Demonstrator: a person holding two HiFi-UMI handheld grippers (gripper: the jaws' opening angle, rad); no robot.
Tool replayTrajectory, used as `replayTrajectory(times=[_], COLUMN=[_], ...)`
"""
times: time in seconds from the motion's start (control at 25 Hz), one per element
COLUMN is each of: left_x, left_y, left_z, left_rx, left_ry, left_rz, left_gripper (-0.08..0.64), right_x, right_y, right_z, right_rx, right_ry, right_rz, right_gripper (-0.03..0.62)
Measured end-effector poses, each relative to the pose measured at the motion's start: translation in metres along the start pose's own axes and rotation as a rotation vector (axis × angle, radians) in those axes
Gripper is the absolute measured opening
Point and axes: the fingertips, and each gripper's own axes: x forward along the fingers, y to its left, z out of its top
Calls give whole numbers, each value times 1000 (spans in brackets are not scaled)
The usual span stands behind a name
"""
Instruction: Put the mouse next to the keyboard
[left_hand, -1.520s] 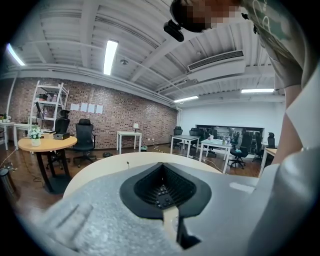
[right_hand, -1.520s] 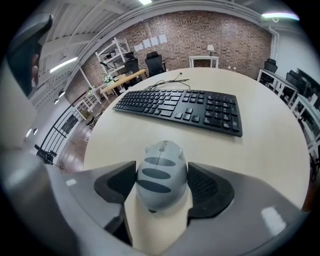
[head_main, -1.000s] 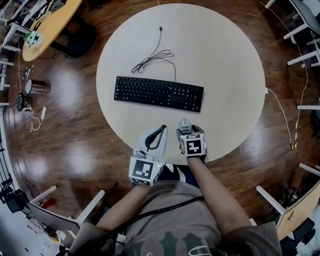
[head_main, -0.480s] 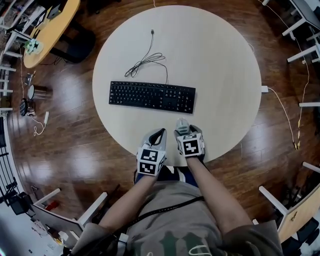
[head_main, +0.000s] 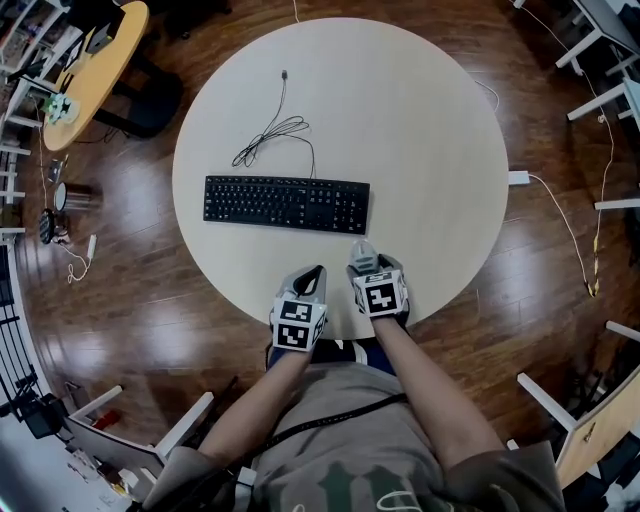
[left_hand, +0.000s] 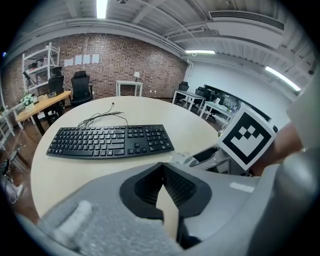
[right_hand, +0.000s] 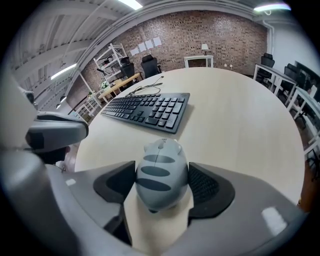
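A black keyboard lies across the middle of the round pale table, with its cable coiled behind it. My right gripper is near the table's front edge, just in front of the keyboard's right end, and is shut on a grey striped mouse. In the right gripper view both pads press the mouse's sides, and the keyboard lies ahead to the left. My left gripper sits beside it on the left. Its jaws are shut with nothing between them, tips touching.
Dark wooden floor surrounds the table. A yellow table stands at the far left, and white desk frames line the right side. A white power cable runs over the floor to the right. Bare tabletop spreads right of the keyboard.
My left gripper has drawn in closer to the right one, near the table's edge. The right gripper still holds the mouse in much the same spot. The head view has shifted slightly.
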Motion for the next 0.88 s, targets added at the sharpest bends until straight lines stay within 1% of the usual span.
replayTrajectory(times=[0.24, 0.4, 0.56, 0.72, 0.88], left_x=[15, 26, 36, 40, 42], left_y=[-22, -36, -47, -54, -55], left_z=[2, 7, 14, 20, 22], left_rx=[22, 34, 46, 57, 51], left_ry=[23, 27, 28, 25, 33], left_rz=[-17, -33, -44, -50, -46], left_gripper=[3, 3, 3, 2, 3], right_x=[-8, -11, -19, -19, -24], right_y=[-29, -44, -57, -76, -90], right_z=[-3, -2, 1, 2, 6], right_rx=[10, -20, -23, -38, -14], right_ry=[-12, -11, 8, 13, 22], right_rz=[-20, -8, 4, -9, -10], right_gripper=[336, 337, 339, 341, 344])
